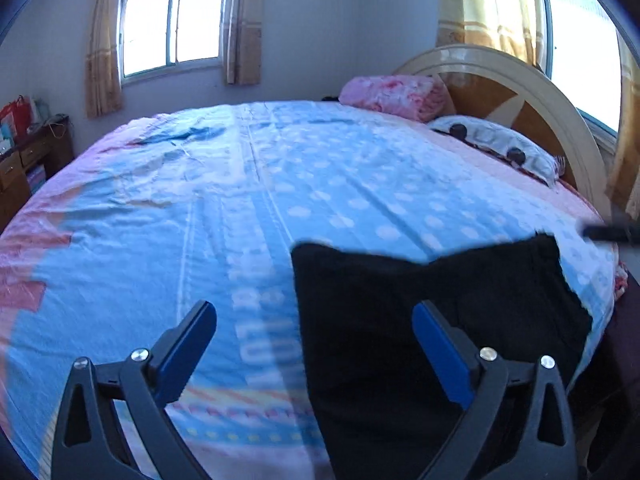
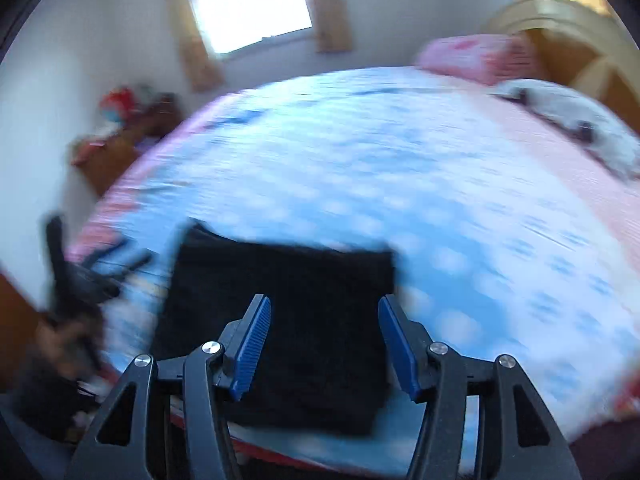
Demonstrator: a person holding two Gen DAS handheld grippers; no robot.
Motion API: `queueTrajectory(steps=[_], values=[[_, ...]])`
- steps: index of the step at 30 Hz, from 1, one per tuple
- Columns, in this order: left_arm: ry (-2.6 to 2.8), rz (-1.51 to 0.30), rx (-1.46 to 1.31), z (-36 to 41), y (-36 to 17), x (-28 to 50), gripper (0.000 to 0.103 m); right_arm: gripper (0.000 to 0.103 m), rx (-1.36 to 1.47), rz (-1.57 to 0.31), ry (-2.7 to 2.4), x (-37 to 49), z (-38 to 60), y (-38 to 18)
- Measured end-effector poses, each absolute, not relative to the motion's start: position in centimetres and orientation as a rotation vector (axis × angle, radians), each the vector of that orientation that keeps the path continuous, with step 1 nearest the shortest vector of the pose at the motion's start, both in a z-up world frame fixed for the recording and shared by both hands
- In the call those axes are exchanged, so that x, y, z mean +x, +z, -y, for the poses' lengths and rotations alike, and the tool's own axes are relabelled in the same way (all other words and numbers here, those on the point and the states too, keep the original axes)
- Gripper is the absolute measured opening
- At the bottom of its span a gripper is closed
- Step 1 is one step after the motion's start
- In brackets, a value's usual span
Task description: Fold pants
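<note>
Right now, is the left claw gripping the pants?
No, the left claw is open, above the black pants and bedspread.

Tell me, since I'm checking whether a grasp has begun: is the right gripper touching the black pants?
Cannot tell. In the right wrist view, the right gripper has open jaws framing the black pants, but motion blur hides any contact or gap.

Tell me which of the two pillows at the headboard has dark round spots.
The white pillow, lying nearer the camera; the pink floral pillow behind it shows no dark spots.
</note>
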State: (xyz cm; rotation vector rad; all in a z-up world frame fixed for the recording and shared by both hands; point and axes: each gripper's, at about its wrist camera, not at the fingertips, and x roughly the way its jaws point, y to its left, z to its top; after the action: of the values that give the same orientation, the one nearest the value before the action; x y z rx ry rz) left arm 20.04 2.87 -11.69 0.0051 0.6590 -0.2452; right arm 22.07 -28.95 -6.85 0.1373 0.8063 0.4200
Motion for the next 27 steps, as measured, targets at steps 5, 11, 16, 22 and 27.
queueTrajectory(steps=[5,11,16,22,27], values=[[-0.236,-0.742,0.01,-2.7,-15.1,18.5,0.102,0.058,0.097,-0.882,0.602,28.0,21.7,-7.7],[-0.234,-0.805,-0.037,-3.4,-16.8,18.8,0.103,0.036,0.049,-1.128,0.685,34.6,14.2,-13.4],[-0.251,-0.818,-0.075,-3.9,-17.6,19.1,0.103,0.0,-0.115,-1.147,0.624,35.7,12.4,-15.4],[-0.258,-0.81,-0.093,-4.1,-17.5,19.1,0.103,0.001,-0.037,-1.138,0.61,37.0,14.6,-14.8],[-0.254,-0.807,-0.094,-4.3,-17.4,18.9,0.103,0.08,0.083,-1.121,0.701,37.2,14.0,-12.7]])
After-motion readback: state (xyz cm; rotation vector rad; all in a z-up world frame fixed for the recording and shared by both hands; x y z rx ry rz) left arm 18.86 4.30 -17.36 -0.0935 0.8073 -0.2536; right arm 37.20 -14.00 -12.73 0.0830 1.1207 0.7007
